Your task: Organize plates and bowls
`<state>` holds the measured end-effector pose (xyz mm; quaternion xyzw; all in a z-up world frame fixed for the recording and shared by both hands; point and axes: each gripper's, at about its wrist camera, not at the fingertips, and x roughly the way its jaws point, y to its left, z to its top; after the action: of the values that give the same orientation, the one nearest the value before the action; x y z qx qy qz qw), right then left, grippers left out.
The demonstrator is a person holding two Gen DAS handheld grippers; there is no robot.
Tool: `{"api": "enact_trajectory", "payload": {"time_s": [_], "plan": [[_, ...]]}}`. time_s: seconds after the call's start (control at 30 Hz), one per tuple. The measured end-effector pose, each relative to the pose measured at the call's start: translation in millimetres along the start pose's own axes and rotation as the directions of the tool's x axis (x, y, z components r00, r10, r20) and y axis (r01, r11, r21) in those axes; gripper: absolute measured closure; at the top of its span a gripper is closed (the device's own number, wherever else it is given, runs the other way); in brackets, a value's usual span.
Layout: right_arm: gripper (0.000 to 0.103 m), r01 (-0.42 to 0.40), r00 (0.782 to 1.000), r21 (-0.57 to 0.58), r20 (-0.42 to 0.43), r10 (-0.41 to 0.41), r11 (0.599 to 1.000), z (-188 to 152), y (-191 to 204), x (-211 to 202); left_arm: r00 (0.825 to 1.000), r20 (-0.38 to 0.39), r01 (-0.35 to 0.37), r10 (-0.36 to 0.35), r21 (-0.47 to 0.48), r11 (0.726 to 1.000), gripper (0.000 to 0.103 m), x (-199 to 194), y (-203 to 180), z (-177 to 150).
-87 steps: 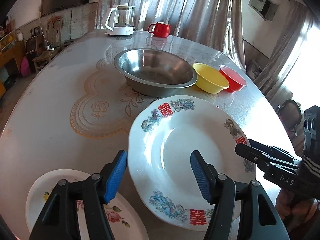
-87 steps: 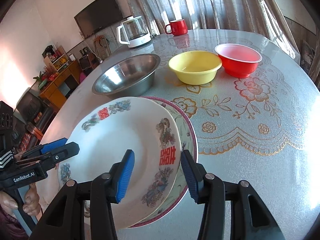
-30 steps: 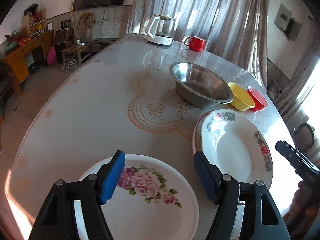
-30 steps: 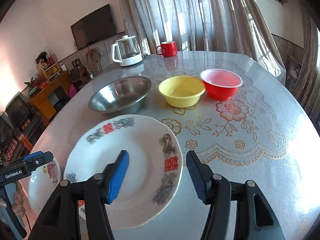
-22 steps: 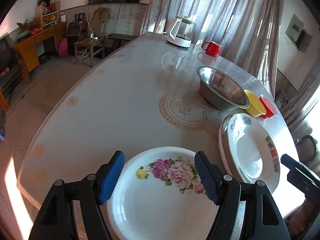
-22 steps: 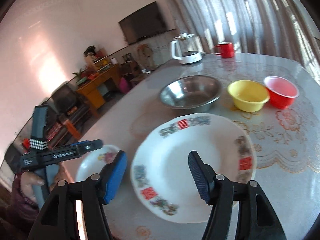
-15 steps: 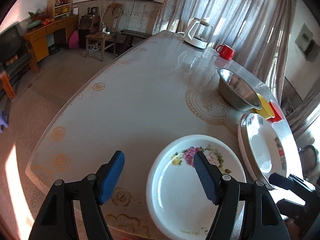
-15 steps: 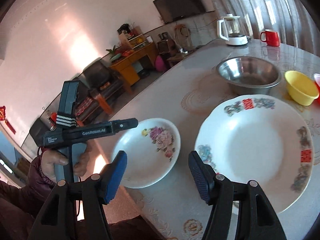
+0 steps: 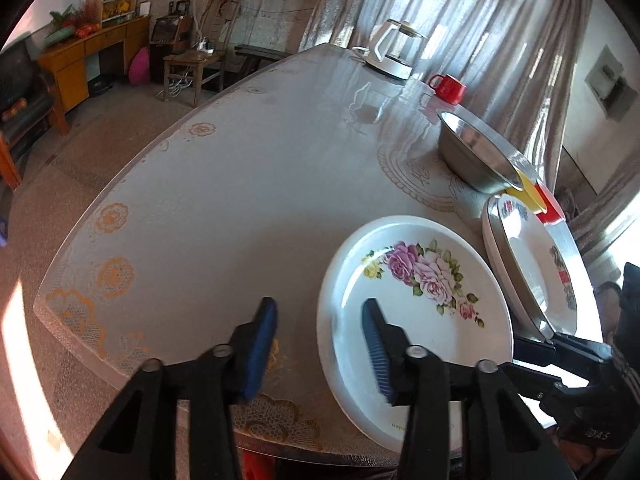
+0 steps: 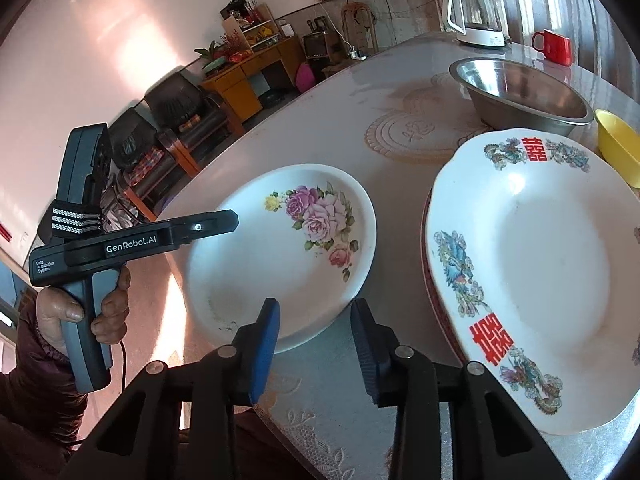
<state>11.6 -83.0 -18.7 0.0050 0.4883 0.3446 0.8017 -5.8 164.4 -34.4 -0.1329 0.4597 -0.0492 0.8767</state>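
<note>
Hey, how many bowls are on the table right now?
3: steel bowl at the back, yellow bowl to its right, red bowl just past the yellow. More could be hidden.

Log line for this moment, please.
left gripper: jaws just closing, astride rose plate rim | right gripper: jaws just closing, around its near rim | plate on table

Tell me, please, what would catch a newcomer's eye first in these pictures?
Probably the white rose-patterned plate near the table's edge, with the left tongs and right tongs open astride its rim, jaws just narrowed. Beside it lies a larger white plate with red characters, stacked on another; a steel bowl stands beyond.
</note>
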Motion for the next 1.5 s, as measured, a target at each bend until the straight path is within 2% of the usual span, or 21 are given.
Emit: {"api": "enact_trajectory", "payload": {"time_s": [0.07,0.23,0.4,0.53,0.77,1.13,1.23,1.33,1.5], "plan": [[0.067,-0.005,1.0,-0.002,-0.01,0.005,1.0,-0.6,1.4,4.2,1.0,-0.001,0.0,0.0,0.033,0.999,0.081,2.7,-6.1,-1.4],[0.067,0.019,1.0,0.001,-0.016,-0.019,1.0,1.8,3.3,10.7,1.0,0.014,0.009,-0.009,0.036,0.999,0.084,4.1,-6.2,-2.8],[0.068,0.06,0.998,-0.034,-0.007,-0.061,0.998,13.7,13.8,14.7,0.999,0.038,-0.009,0.008,0.008,1.0,0.084,5.1,3.1,2.8],[0.068,0.062,0.998,-0.053,-0.003,-0.062,0.997,23.8,18.9,21.8,0.997,0.067,-0.043,0.042,0.002,0.999,0.084,6.5,11.3,8.1],[0.068,0.092,0.996,-0.071,-0.001,-0.092,0.993,43.5,23.2,43.5,0.996,0.079,-0.048,0.049,-0.013,0.999,0.083,8.4,19.9,12.8],[0.065,0.098,0.995,-0.09,0.009,-0.097,0.991,46.8,26.2,48.4,0.996,0.081,-0.045,0.048,-0.041,0.998,0.081,7.6,23.4,12.9],[0.065,0.109,0.994,-0.097,0.016,-0.108,0.989,45.9,27.2,48.6,0.994,0.083,-0.067,0.069,-0.02,0.998,0.081,5.8,19.7,9.2],[0.072,0.144,0.989,-0.113,0.035,-0.141,0.983,43.1,30.7,47.1,0.994,0.084,-0.063,0.065,-0.027,0.998,0.083,3.8,21.7,7.0],[0.079,0.123,0.992,-0.074,0.034,-0.121,0.99,44.2,25.3,43.3,0.994,0.087,-0.069,0.072,-0.033,0.997,0.084,1.1,21.0,2.8]]}}
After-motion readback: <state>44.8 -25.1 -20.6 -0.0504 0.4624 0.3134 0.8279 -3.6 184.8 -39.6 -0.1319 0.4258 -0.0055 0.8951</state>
